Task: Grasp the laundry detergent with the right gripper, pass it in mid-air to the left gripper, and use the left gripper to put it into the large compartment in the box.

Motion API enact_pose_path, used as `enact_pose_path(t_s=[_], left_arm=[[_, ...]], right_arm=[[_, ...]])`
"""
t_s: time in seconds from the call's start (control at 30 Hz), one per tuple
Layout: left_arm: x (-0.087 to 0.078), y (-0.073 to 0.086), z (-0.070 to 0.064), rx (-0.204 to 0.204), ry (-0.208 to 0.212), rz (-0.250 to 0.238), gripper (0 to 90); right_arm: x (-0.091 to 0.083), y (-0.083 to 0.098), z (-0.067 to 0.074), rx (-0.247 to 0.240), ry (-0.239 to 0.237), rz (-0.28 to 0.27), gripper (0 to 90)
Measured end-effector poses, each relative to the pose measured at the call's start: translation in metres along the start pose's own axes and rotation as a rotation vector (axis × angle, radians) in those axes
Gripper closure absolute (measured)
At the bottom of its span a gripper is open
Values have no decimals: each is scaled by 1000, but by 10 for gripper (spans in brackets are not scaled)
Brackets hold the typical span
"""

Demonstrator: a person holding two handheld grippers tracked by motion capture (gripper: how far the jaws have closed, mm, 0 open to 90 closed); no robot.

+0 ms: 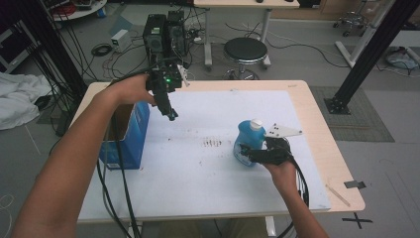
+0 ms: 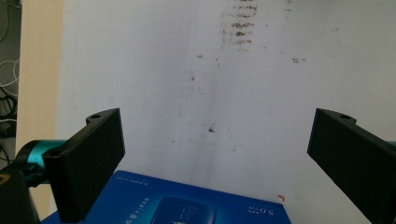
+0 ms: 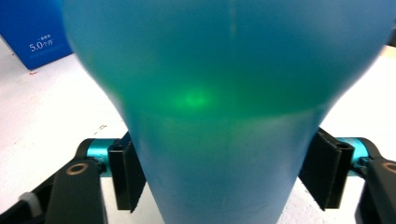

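1. Writing: the blue box point(image 3: 32, 32) bears white print reading "5.0" followed by small characters too fine to read; the same print appears upside down on its top face in the left gripper view. The label on the blue bottle point(image 1: 246, 144) cannot be read.
2. Blue bottle: translucent blue plastic, pear-shaped, narrow at the white cap point(image 1: 256, 124) and broad at the base. It stands upright on the white mat point(image 1: 208, 173), right of the table's middle. In the right gripper view its smooth wall shows a soft green glint.
3. Right gripper point(image 1: 250, 153): held level from the bottle's near right side, its two black jaws pressed against the bottle's opposite flanks, gripping it. A grey three-cornered plate point(image 1: 282, 131) sits on top.
4. Left gripper point(image 1: 171, 115): raised above the mat's far left part, pointing down, jaws wide apart with nothing between them.
5. Blue box: open-topped cardboard, standing at the mat's left edge, just beside the person's left forearm.
6. Mat: matte white sheet on a pale wooden table point(image 1: 322, 148), marked with rows of brown specks point(image 1: 212, 143) between box and bottle.
7. Surroundings: a black round stool point(image 1: 245, 51), computer towers point(image 1: 166, 32) and loose cables on the floor beyond the table.
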State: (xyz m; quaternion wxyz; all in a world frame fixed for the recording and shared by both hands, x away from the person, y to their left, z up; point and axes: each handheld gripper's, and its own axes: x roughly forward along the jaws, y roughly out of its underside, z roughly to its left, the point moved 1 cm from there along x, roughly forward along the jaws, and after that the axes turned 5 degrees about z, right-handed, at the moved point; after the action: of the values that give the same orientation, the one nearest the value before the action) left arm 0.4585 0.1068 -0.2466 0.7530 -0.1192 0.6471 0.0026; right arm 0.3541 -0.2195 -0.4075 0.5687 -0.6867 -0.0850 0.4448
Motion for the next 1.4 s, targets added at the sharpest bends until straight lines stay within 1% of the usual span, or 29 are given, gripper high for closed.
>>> enact_pose_path(t_s=[0.1,0.17,0.37,0.47,0.57,0.63,0.83,0.9,1.03,1.1,1.23,1.27,1.37,1.4], left_arm=[[0,1,0,-4,0,-1,40],[1,1,0,-2,0,-2,40],[1,0,0,0,3,3,40],[2,1,0,-2,6,4,40],[2,1,0,-1,6,1,40],[3,1,1,1,5,3,40],[4,2,0,-8,6,1,40],[4,2,0,0,3,3,40],[3,1,-2,-3,2,-5,40],[1,0,-3,3,0,-8,40],[-2,-4,-9,20,4,-12,40],[-3,-5,-11,19,6,-18,40],[-7,-9,-16,38,3,-23,40],[-8,-10,-18,40,5,-23,40]], right_arm=[[0,0,0,0,5,-5,290],[0,0,0,-6,14,-2,315],[2,0,1,-8,22,-6,336],[1,0,1,-14,20,-5,368],[1,0,3,-34,15,-15,434],[1,0,4,-38,19,-20,441],[0,0,5,-38,27,-22,452],[0,0,5,-34,25,-23,453],[-3,-1,5,-17,4,-17,456],[-6,-4,6,-28,-14,-9,457],[-15,-12,7,-62,-61,11,457],[-18,-15,7,-79,-79,19,456],[-25,-20,7,-121,-100,32,456],[-28,-23,6,-134,-114,32,456]])
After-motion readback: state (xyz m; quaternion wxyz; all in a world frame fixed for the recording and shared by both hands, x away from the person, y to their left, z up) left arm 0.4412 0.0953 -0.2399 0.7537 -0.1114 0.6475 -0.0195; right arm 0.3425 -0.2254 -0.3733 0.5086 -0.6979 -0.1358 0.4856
